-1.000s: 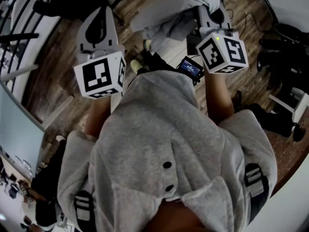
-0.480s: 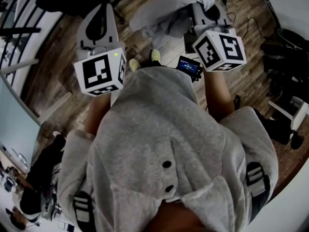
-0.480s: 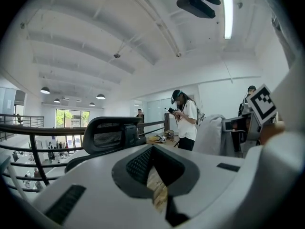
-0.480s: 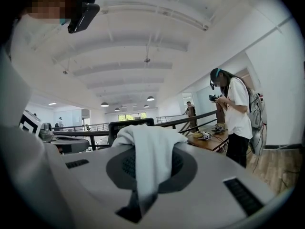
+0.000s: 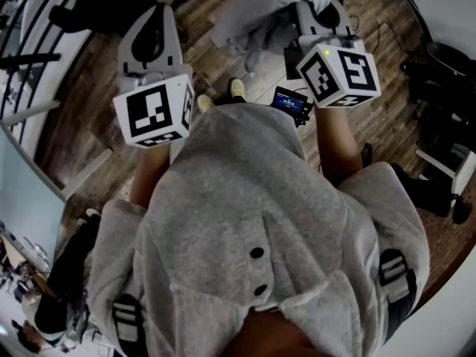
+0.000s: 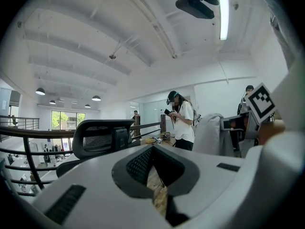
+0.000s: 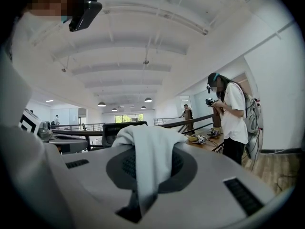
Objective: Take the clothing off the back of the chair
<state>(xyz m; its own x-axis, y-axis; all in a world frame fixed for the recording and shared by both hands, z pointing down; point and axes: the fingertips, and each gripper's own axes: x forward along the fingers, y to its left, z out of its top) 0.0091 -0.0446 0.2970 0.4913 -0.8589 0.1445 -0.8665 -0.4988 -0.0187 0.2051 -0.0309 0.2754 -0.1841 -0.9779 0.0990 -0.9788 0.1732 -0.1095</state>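
Seen from the head view, looking steeply down, a person in a grey hooded top holds out two grippers over a wooden floor (image 5: pixel 89 132). Each carries one cube with black-and-white square markers, so two cubes in all. The left gripper (image 5: pixel 155 21) is at the left and the right gripper (image 5: pixel 321 13) at the right. One piece of pale grey clothing (image 5: pixel 256 17) hangs bunched at the top centre, running to the right gripper's tip. Two light shoes (image 5: pixel 236 88) show just past the hem of the hooded top.

Only the right gripper view shows the grip. Its fingers are pressed together on a fold of the clothing, which rises over the tip and drapes back down toward the camera. Behind the cloth stands one black chair. To the right is a standing person (image 7: pixel 233 120) in a white top, beside a wooden worktop (image 7: pixel 212 144) that carries a few small items.

Only the left gripper view shows its own fingers (image 6: pixel 138 163). They meet at the tip with nothing between them, and floorboards show through the hollow behind the tip. This view also shows the back of the black chair (image 6: pixel 102 135) bare. The clothing hangs well apart from it on the right, next to the right gripper's cube (image 6: pixel 261 103). The same standing person appears between the chair and the clothing.
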